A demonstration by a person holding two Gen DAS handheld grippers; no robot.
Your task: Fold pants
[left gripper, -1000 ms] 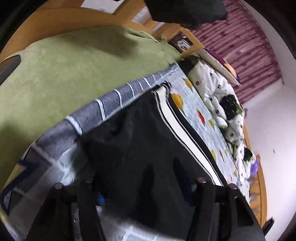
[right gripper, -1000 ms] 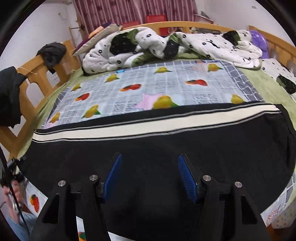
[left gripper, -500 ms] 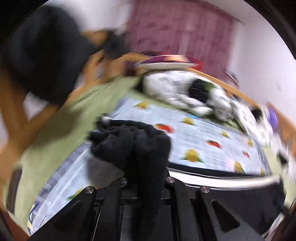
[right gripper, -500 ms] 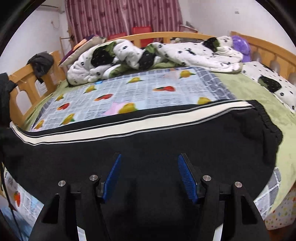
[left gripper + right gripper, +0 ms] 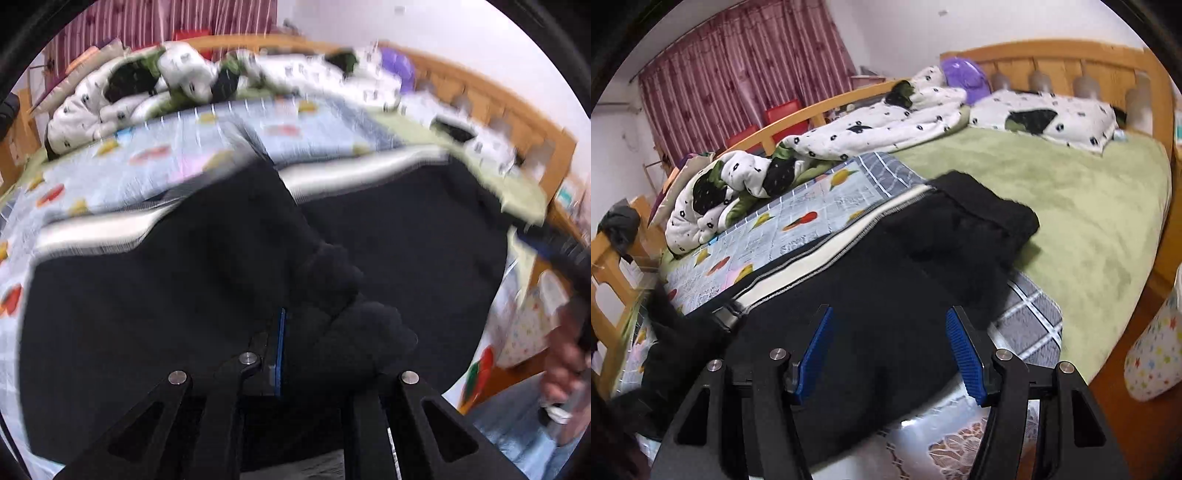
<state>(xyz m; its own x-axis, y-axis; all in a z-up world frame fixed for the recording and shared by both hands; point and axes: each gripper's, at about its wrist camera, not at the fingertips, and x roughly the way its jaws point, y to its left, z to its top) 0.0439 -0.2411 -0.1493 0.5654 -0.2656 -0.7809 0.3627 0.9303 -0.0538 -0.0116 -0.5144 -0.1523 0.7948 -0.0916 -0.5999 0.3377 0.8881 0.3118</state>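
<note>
The left hand-held gripper (image 5: 295, 354) clenches a bunched end of the black pants (image 5: 886, 295), lifting it to fold across; the right hand-held gripper (image 5: 890, 350) hovers released, empty, above the cloth

A wooden-framed bed (image 5: 1056, 55) carries everything, its top covered by a green fleece sheet (image 5: 1082, 206). On the sheet, toward nine o'clock, lies a grey fruit-print mat (image 5: 798, 225). The black pants (image 5: 886, 295) with a cream side stripe lie across the mat's near part, their end at one o'clock reaching onto the green sheet. A rumpled white spotted quilt (image 5: 886, 125) lies at eleven o'clock, and a matching pillow (image 5: 1045, 118) at one o'clock by the headboard.
</note>
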